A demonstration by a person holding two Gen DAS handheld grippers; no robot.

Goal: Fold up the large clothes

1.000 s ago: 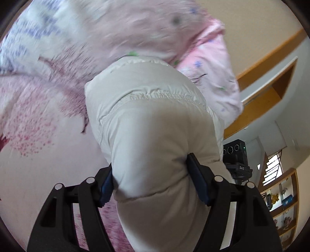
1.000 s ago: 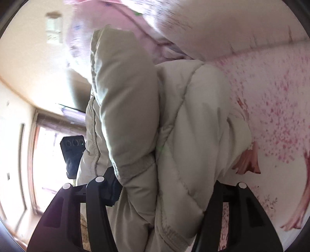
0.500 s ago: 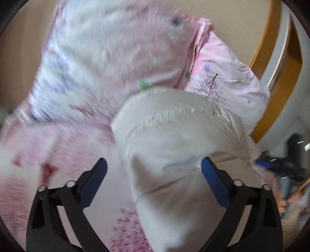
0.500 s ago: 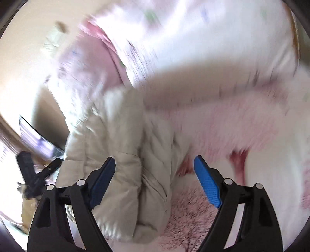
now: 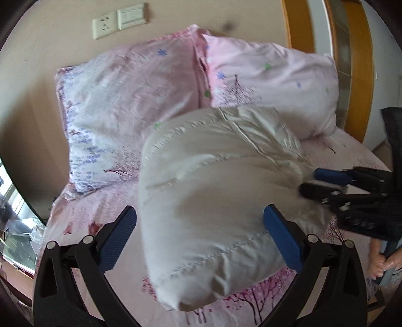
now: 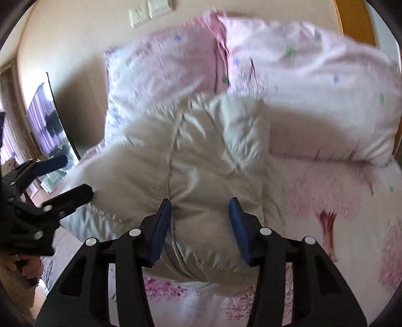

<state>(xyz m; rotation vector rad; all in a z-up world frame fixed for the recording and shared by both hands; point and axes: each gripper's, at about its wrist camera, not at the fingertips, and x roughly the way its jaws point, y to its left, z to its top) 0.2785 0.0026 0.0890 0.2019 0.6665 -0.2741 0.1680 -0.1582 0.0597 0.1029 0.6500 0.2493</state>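
Now a cream quilted puffer jacket [image 5: 216,201] lies bundled on a bed sheet [image 5: 83,211] printed with pink trees, its far end touching two pink floral pillows [image 5: 130,100] that lean on a beige wall. In the left wrist view the jacket fills the middle of the frame, with a seam running from about 12 o'clock down toward 3 o'clock. The left gripper [image 5: 201,226] has its jaws spread wide, released, having just been opening; the jacket bulges between them, the blue pad at 8 o'clock stands clear of the cloth and the pad at 4 o'clock sits right at its edge, with no squeeze visible. At 3 o'clock in this view the other gripper reaches in from the side, its tips at the jacket's edge, and part of a person's hand [image 5: 382,264] shows at 4 o'clock.

From the right wrist view, the right gripper [image 6: 201,223] sits low at 6 o'clock with its jaws partly drawn in, having just been closing. A fold of the jacket [image 6: 196,161] lies between the blue pads; the cloth puckers at the left pad, while the right pad seems only beside the fabric, so a firm pinch cannot be told through the blur. At 9 o'clock the left gripper shows from the side, jaws apart at the jacket's near corner. Wall sockets [image 5: 118,22] sit at 11 o'clock above the pillows, and a wooden frame [image 5: 299,35] stands at 1 o'clock.
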